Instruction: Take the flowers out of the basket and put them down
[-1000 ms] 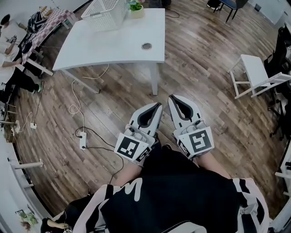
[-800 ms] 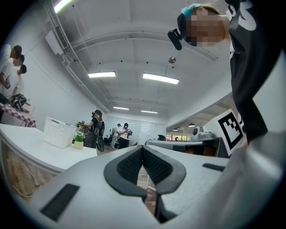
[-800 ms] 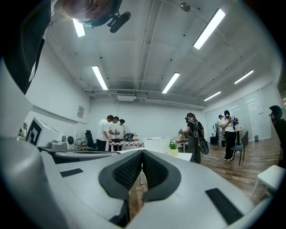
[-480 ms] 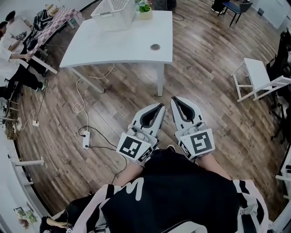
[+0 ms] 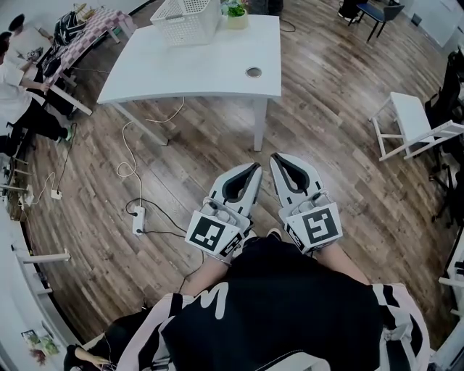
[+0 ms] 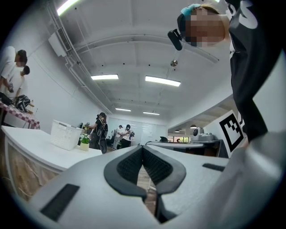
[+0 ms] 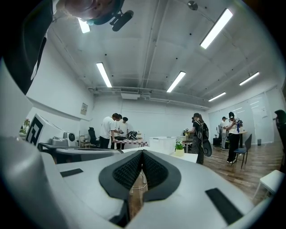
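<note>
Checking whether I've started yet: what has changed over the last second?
Only the view shifted: the white table, with the basket and potted plant, slid rightward in the head view. Nothing was grasped or let go. The left tongs and right tongs stayed shut, empty, side by side near the body.

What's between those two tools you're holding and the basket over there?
Head view: from the left tool and right tool, only wood floor, then bare white table, up to the basket. Nothing stands between.
</note>
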